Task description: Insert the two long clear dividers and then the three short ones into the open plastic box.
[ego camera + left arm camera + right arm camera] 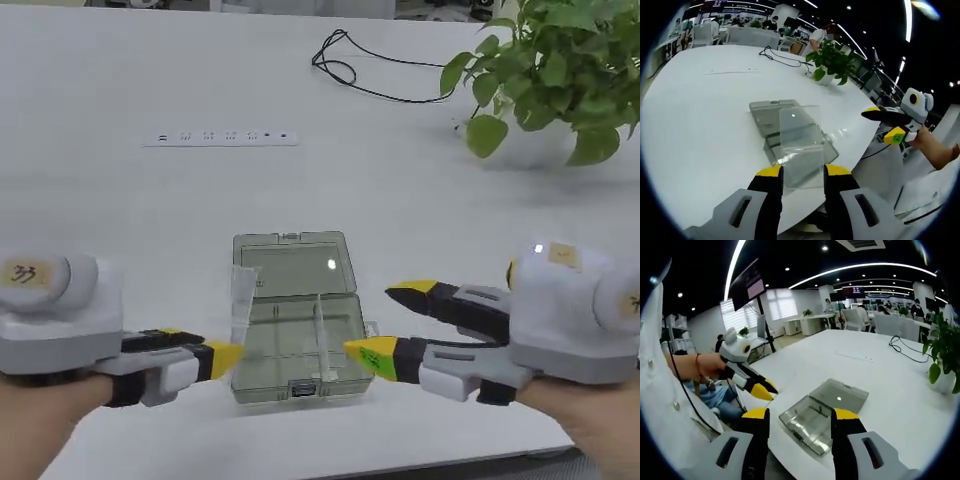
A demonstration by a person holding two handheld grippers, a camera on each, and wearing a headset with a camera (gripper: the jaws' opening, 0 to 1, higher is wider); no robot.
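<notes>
Left gripper sits bottom left in head view, jaws clamped on a clear divider. The divider stands upright, over the left edge of the plastic box. I can't tell whether it touches the box wall. In the left gripper view the clear panel faces the camera, pinched across its width between the two yellow tips, bottom edge down between the jaws. Can't tell long or short from these views.

Right gripper is bottom right, just beside the right side of the box. Jaws are wide apart with nothing between them: upper tip above the right rim, lower tip at the front right corner. In the right gripper view the box lies ahead between the open jaws, with the left gripper coming in from the left beyond it.

The box lies open near the front edge of the white surface, smoky clear, lid laid back flat away from the person. A thin clear strip looks to run front to back inside the base, right of centre. It's too faint to say how it's seated.

Far side of the surface: white power strip, looped black cable, leafy green plant at the right, all well apart from the box.
</notes>
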